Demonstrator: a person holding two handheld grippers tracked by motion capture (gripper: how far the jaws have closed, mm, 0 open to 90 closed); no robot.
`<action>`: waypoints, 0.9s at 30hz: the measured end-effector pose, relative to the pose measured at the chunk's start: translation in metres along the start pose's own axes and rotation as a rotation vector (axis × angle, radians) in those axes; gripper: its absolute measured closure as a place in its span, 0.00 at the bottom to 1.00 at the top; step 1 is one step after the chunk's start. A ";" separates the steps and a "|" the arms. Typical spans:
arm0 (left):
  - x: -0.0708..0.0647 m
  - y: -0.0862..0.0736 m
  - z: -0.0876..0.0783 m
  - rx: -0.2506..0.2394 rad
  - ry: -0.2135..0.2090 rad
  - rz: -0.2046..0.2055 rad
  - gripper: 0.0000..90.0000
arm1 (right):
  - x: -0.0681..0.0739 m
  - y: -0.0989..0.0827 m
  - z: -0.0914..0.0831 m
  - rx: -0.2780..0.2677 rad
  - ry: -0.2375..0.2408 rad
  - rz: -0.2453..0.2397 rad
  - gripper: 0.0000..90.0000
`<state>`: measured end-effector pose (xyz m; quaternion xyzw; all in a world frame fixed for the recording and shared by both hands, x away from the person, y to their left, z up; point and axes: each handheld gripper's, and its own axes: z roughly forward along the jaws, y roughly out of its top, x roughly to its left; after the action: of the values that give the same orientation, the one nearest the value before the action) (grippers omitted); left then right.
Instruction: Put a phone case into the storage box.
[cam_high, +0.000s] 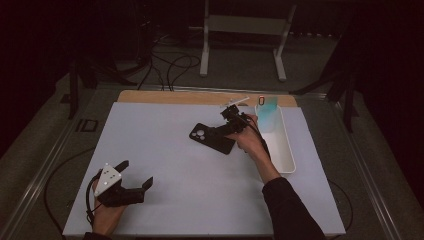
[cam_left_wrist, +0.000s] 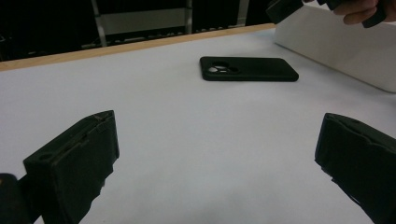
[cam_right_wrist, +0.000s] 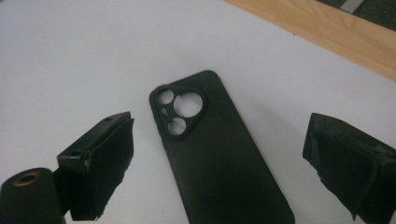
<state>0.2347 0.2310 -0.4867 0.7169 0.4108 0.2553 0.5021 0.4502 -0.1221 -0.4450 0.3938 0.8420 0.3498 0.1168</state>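
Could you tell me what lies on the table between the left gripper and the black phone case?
Nothing: between the left gripper and the black phone case there is bare white table surface, as the high view and left gripper view show.

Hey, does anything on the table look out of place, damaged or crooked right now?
Nothing is spilled or broken. The black phone case lies flat on the white table, skewed to its edges. The right gripper is open over it. The jaw pads' edges look frayed. The white bin sits straight.

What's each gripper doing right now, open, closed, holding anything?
Left gripper: open, holding nothing.
Right gripper: open, jaws either side of the black phone case, not gripping it.
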 end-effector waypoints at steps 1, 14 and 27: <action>0.000 0.000 0.000 0.000 0.000 0.000 0.01 | 0.000 0.000 0.001 0.007 0.001 -0.007 0.10; 0.000 0.000 0.000 -0.001 -0.001 -0.001 0.00 | -0.003 -0.002 0.021 0.152 -0.002 -0.030 0.10; 0.000 0.000 -0.001 -0.003 -0.002 -0.003 0.00 | -0.001 -0.004 0.037 0.216 -0.006 -0.031 0.10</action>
<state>0.2343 0.2315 -0.4863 0.7157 0.4109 0.2547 0.5040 0.4663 -0.1060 -0.4746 0.3920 0.8805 0.2537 0.0817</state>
